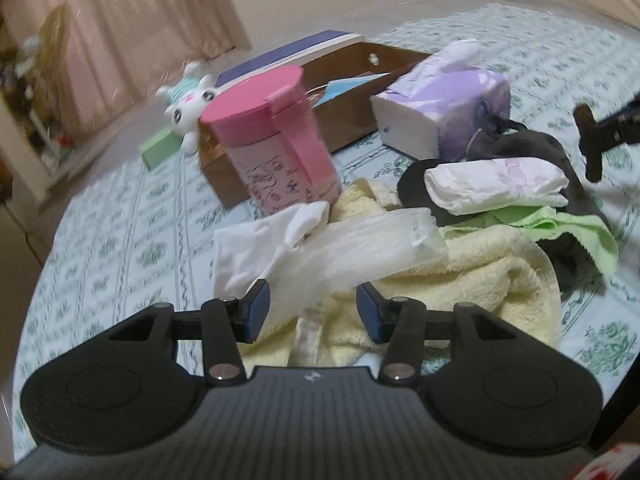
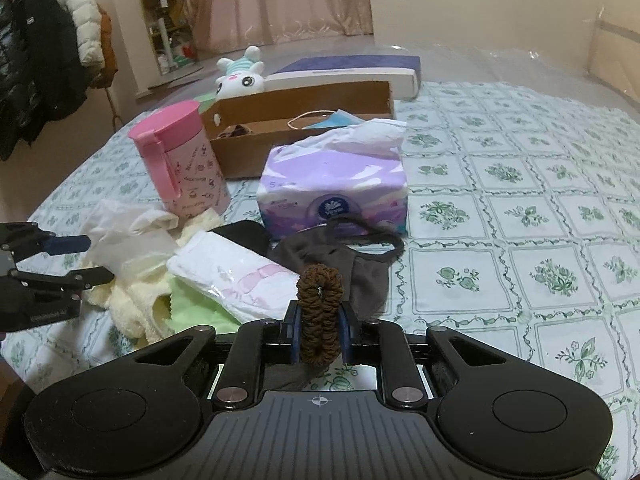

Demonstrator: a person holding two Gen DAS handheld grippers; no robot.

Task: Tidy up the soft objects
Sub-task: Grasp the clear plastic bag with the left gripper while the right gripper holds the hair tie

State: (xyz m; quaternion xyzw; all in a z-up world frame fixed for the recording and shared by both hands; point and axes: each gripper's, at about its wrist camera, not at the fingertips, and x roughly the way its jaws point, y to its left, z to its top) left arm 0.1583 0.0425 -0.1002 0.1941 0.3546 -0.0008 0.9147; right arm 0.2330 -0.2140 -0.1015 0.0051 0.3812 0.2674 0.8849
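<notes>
Fluffy cloth towel [image 1: 472,264], glossy plastic-wrapped tissue pack [image 2: 334,192]

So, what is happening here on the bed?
A person is sorting soft things on the bed with two handheld grippers. The right gripper is clamped on a brown hair scrunchie. The left gripper is open over the pile, at a clear plastic packet on the yellow towel. The cardboard box waits behind.

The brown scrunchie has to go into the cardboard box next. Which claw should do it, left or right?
Right. The right claw is already shut on the brown scrunchie, with the cardboard box straight ahead. The left claw is open and empty, over the yellow towel.
</notes>
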